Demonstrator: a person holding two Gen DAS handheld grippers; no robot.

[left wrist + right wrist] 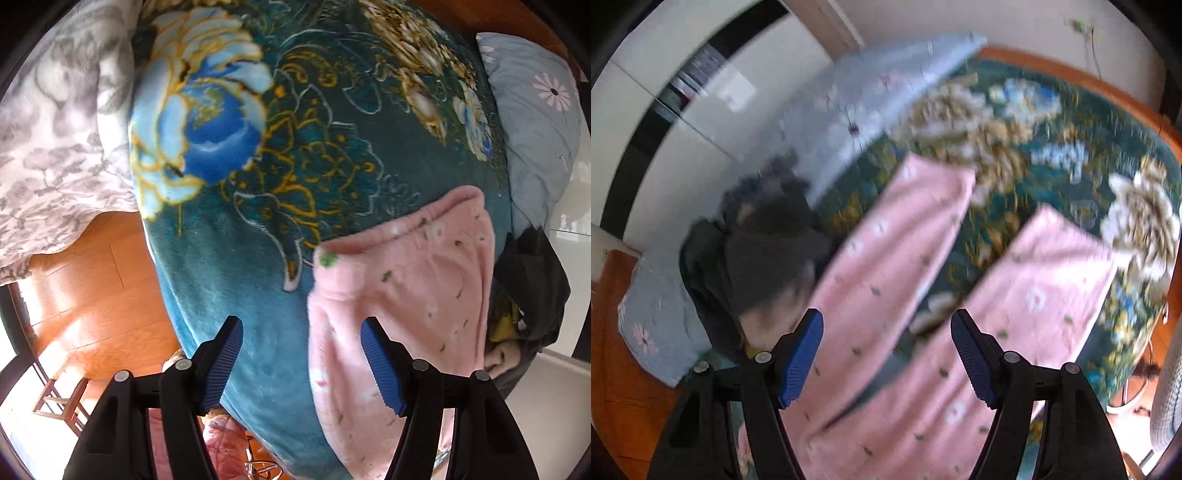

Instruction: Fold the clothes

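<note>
At the bottom of the left wrist view, the left gripper (301, 363) stands with its two blue-padded fingers (223, 363) spread wide and nothing between them. Its right-hand finger overlaps the edge of the pink trousers (402, 295), but whether the pad touches the cloth cannot be told. The trousers lie in the lower right of that frame on a teal flowered blanket (258, 221); their gathered waistband runs up toward the centre right, and their lower part is cut off behind the finger and the frame edge.

In the right wrist view the right gripper (886, 358) is likewise spread wide and holds nothing. Between and beyond its fingers the two trouser legs (905, 236) stretch from the bottom centre toward the upper middle, apart from each other, with the blanket (1067, 155) showing in the gap. This whole frame is blurred, so the fabric's prints and edges are hard to make out.

Left of the trousers in that view sits a dark heap of clothing (757, 243), its shape unclear. Farther off, a pale blue pillow (871, 96) with daisy prints lies at the upper centre. In the left wrist view the same pillow (535, 122) is at the upper right, a grey patterned quilt (55, 140) hangs at the upper left, and an orange wooden floor (88, 295) fills the lower left.
</note>
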